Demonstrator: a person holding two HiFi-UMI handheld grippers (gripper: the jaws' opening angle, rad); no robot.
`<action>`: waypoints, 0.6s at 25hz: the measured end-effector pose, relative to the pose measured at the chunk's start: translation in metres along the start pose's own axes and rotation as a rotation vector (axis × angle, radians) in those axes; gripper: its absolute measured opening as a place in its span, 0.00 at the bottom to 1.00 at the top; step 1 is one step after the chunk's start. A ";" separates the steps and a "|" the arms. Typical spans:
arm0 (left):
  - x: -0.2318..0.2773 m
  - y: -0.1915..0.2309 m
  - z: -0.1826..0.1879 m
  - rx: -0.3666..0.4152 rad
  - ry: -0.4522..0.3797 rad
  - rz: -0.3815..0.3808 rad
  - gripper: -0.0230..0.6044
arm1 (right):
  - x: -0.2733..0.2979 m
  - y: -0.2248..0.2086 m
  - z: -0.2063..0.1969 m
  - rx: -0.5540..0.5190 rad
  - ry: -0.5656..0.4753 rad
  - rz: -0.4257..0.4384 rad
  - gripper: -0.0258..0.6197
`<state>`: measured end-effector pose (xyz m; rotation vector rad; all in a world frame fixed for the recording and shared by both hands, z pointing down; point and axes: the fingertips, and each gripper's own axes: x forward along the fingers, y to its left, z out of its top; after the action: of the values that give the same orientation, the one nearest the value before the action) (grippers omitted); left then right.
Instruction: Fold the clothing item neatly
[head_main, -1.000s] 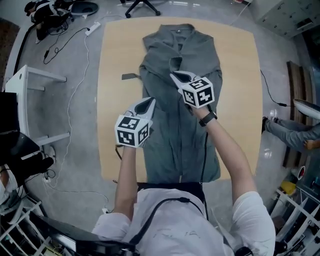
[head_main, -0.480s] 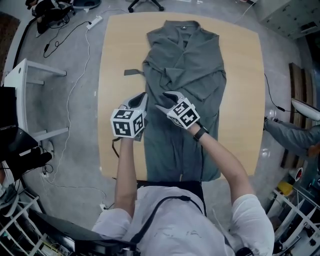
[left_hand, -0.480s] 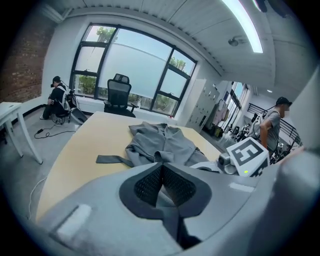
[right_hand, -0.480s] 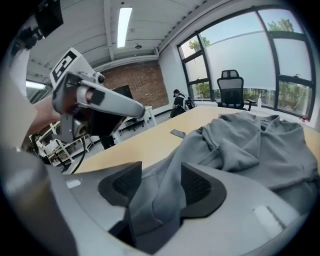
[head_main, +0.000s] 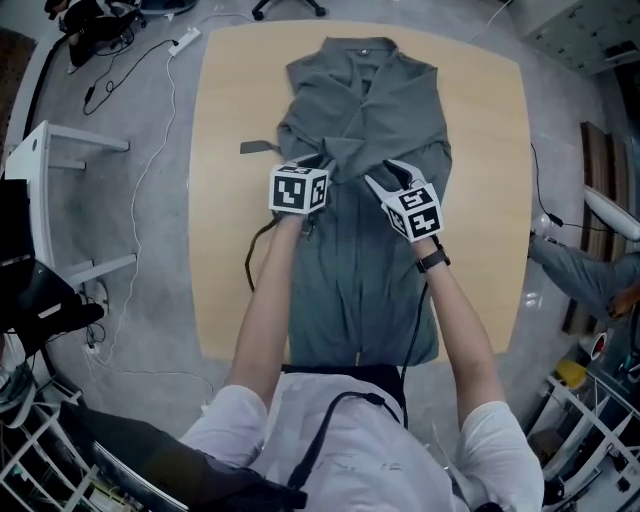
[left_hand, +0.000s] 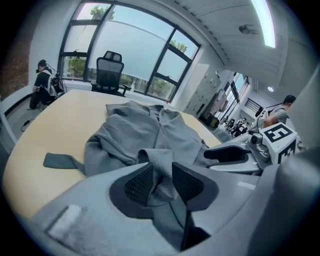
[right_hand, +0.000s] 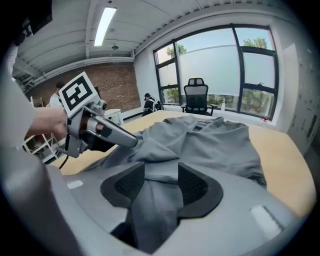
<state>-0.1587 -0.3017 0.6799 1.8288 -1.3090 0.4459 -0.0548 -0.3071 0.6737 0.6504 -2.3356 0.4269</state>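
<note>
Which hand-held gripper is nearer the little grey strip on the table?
Left. The left hand-held gripper, jaws just opened with garment fabric between them, is close beside the strip; the right hand-held gripper, jaws closing around fabric, is farther off, over the garment's middle.

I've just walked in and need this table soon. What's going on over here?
A person is folding a grey collared cloth garment spread on a light wooden table, holding a two-jaw gripper in each hand. Both grippers are down side by side on the middle of the garment. The left gripper has just been opening its jaws and the right gripper closing its a little. Each has a ridge of cloth between pads that stand apart. The upper part is rumpled, the lower part flat.
</note>
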 end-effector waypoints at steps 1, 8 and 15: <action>0.006 0.000 0.002 0.000 0.008 -0.004 0.25 | 0.000 -0.011 -0.001 0.007 0.001 -0.017 0.37; 0.030 0.013 0.005 -0.042 0.021 0.036 0.25 | 0.002 -0.055 -0.002 0.002 -0.003 -0.098 0.33; 0.014 0.027 0.009 -0.102 -0.023 0.075 0.06 | 0.016 -0.068 -0.011 0.041 0.029 -0.100 0.32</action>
<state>-0.1792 -0.3203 0.6957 1.7103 -1.3942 0.3913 -0.0221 -0.3639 0.7009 0.7724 -2.2611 0.4367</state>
